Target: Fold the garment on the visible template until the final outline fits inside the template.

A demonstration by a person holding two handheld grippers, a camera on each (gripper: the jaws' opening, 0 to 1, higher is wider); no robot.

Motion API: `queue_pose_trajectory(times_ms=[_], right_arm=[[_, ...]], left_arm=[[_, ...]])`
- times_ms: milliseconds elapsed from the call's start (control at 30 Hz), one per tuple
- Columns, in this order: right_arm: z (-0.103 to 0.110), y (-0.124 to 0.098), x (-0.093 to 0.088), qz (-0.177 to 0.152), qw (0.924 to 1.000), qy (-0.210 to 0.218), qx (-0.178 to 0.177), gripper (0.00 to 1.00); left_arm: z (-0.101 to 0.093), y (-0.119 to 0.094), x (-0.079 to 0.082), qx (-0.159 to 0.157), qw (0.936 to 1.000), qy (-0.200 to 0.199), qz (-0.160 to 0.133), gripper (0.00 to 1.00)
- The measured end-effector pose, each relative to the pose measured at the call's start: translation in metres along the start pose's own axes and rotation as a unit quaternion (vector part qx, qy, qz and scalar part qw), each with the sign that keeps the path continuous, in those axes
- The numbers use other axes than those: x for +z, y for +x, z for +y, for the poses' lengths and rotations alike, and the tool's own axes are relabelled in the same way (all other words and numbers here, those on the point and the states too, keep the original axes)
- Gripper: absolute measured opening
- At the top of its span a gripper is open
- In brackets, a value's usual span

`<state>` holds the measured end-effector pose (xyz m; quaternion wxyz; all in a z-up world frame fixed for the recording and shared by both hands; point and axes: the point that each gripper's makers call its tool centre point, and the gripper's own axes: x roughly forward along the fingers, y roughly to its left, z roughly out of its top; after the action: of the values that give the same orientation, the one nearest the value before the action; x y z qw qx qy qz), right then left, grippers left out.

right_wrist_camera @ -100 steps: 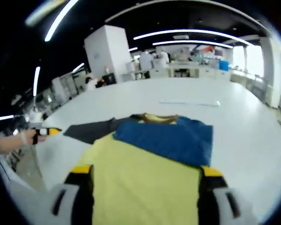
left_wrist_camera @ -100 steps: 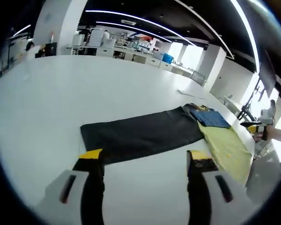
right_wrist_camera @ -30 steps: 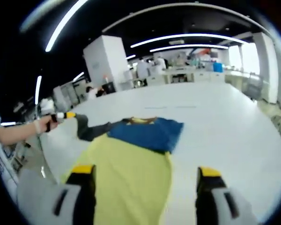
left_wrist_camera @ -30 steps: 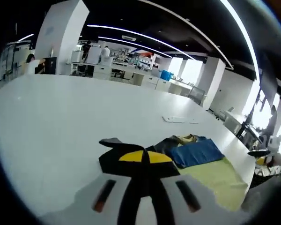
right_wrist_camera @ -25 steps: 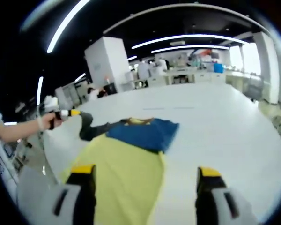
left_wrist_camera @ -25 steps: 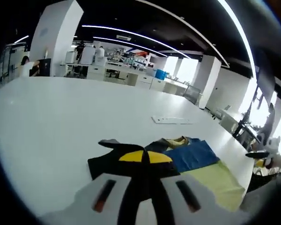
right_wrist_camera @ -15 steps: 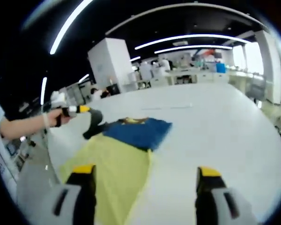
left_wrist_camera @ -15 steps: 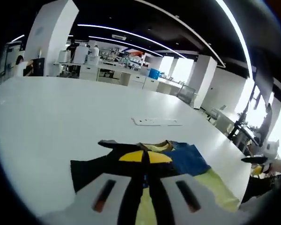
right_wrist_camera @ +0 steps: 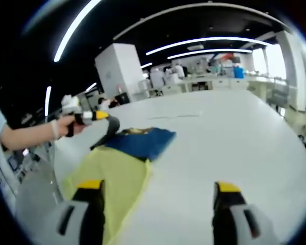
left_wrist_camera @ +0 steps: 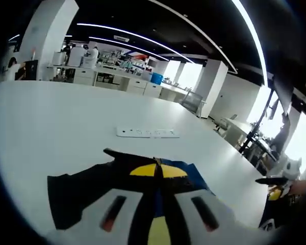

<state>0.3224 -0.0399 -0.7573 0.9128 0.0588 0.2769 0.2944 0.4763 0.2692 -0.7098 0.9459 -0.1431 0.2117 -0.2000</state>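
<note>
Pinching dark sleeve [left_wrist_camera: 81, 186], left tool [left_wrist_camera: 156, 171] closed; right tool [right_wrist_camera: 158, 196] agape, empty above table [right_wrist_camera: 234, 153].

Left gripper [left_wrist_camera: 157, 171] raised, jaws pinched together on dark cloth; right gripper [right_wrist_camera: 155, 193] jaws spread, empty.

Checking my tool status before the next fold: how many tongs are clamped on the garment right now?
1. The left tongs are shut on the dark sleeve, lifted over the garment. The right tongs are open above the white table, holding nothing.
</note>
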Motion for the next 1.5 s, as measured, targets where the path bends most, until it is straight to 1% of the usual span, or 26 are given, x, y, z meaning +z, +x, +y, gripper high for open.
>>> queue_pose_trajectory(times_ms=[67, 133, 233, 267, 367, 400, 500, 533, 633, 733, 900, 967, 1000, 1200, 1300, 1367, 1400, 1500], right_arm=[[-0.001, 0.001, -0.001, 0.001, 1.0000, 0.000, 0.001, 0.87], [-0.006, 0.002, -0.003, -0.002, 1.0000, 0.004, -0.001, 0.87], [-0.006, 0.002, -0.003, -0.010, 0.9998, 0.016, -0.002, 0.87], [-0.006, 0.002, -0.005, -0.010, 0.9998, 0.017, -0.001, 0.87], [-0.005, 0.002, -0.010, -0.005, 0.9998, 0.017, 0.000, 0.87], [-0.006, 0.001, -0.012, -0.003, 0.9999, 0.016, -0.001, 0.87], [-0.009, 0.001, -0.017, -0.001, 0.9998, 0.021, -0.003, 0.87], [-0.010, 0.000, -0.017, -0.002, 0.9997, 0.023, -0.005, 0.87], [-0.015, -0.004, -0.019, -0.002, 0.9995, 0.029, -0.010, 0.87], [-0.019, -0.007, -0.020, -0.001, 0.9994, 0.033, -0.014, 0.87], [-0.024, -0.010, -0.020, 0.000, 0.9992, 0.036, -0.019, 0.86], [-0.025, -0.010, -0.021, 0.001, 0.9991, 0.037, -0.019, 0.86], [-0.025, -0.010, -0.020, 0.000, 0.9991, 0.038, -0.020, 0.86], [-0.023, -0.008, -0.020, 0.001, 0.9991, 0.039, -0.018, 0.86], [-0.022, -0.006, -0.022, 0.003, 0.9990, 0.041, -0.017, 0.86], [-0.022, -0.005, -0.022, 0.003, 0.9990, 0.042, -0.017, 0.86], [-0.022, -0.005, -0.022, 0.003, 0.9990, 0.042, -0.017, 0.86], [-0.019, -0.003, -0.021, 0.001, 0.9989, 0.043, -0.016, 0.86]], left_arm=[[-0.012, 0.008, -0.005, -0.006, 1.0000, -0.007, 0.002, 0.00], [-0.017, 0.015, -0.012, -0.013, 0.9999, -0.006, 0.006, 0.00], [-0.031, 0.024, -0.021, -0.024, 0.9995, -0.007, 0.018, 0.00], [-0.033, 0.027, -0.023, -0.027, 0.9994, -0.008, 0.021, 0.00], [-0.046, 0.035, -0.030, -0.037, 0.9989, -0.005, 0.026, 0.00], [-0.047, 0.038, -0.035, -0.042, 0.9986, -0.010, 0.029, 0.00], [-0.062, 0.046, -0.042, -0.053, 0.9978, -0.015, 0.037, 0.00], [-0.069, 0.049, -0.046, -0.060, 0.9974, -0.010, 0.039, 0.00], [-0.079, 0.056, -0.056, -0.073, 0.9962, -0.008, 0.048, 0.00], [-0.089, 0.064, -0.070, -0.086, 0.9942, -0.005, 0.065, 0.00], [-0.104, 0.069, -0.087, -0.102, 0.9912, -0.007, 0.084, 0.00], [-0.109, 0.070, -0.091, -0.110, 0.9902, 0.001, 0.087, 0.00], [-0.116, 0.070, -0.093, -0.113, 0.9893, 0.008, 0.092, 0.00], [-0.119, 0.075, -0.107, -0.122, 0.9861, 0.004, 0.113, 0.00], [-0.128, 0.076, -0.106, -0.132, 0.9853, -0.002, 0.109, 0.00], [-0.123, 0.080, -0.113, -0.124, 0.9847, 0.003, 0.122, 0.00], [-0.122, 0.082, -0.115, -0.121, 0.9847, -0.001, 0.126, 0.00], [-0.122, 0.081, -0.120, -0.122, 0.9836, 0.002, 0.133, 0.00]])
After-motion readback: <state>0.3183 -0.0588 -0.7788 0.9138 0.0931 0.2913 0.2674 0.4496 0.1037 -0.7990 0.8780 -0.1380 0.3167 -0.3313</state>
